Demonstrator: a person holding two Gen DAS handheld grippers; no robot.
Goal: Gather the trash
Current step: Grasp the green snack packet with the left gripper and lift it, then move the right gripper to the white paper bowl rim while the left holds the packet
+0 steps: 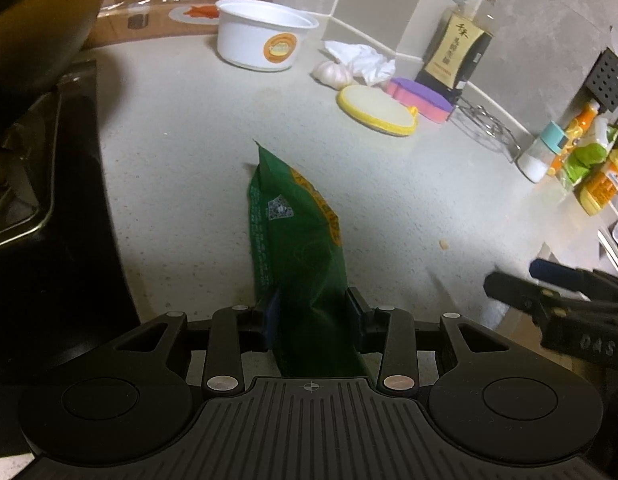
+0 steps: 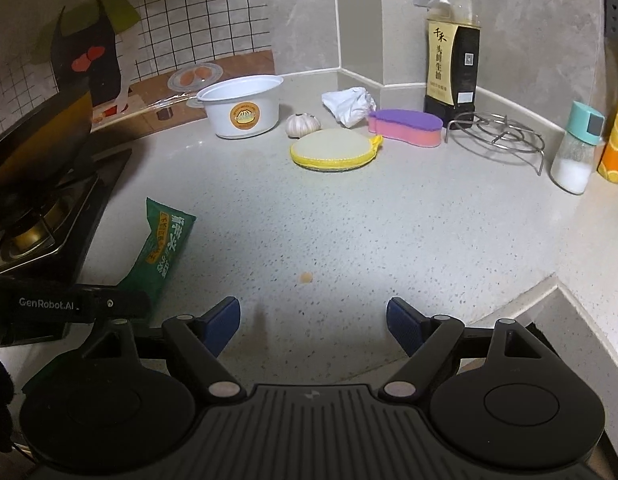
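Left wrist view: green snack bag (image 1: 297, 248) clamped at its near end between the jaws of the left gripper (image 1: 311, 312), long axis running straight away from the camera, far corner pointing toward the back of the speckled table (image 1: 197, 120). Printed back side with a code square facing left, orange band along the right edge. Behind it, a white plastic bowl (image 1: 261, 36), upright, inside not visible from here. To its right a garlic bulb (image 1: 333, 74), a crumpled white tissue (image 1: 359, 58), a round yellow-rimmed scrubber (image 1: 379, 110) and a pink-and-purple sponge (image 1: 421, 96), near one another. Soy sauce bottle (image 1: 459, 46) standing in the corner.

Right wrist view: right gripper (image 2: 313, 322) with jaws spread wide, nothing between them, only bare table (image 2: 349, 220) and a small tan crumb (image 2: 306, 277) ahead. Green snack bag (image 2: 165, 240) at left beside the stove (image 2: 49, 216), tilted, far end up and away. White plastic bowl (image 2: 243, 106) upright, contents not discernible. Wire trivet (image 2: 497, 136) and a salt shaker (image 2: 577, 152) to the right.
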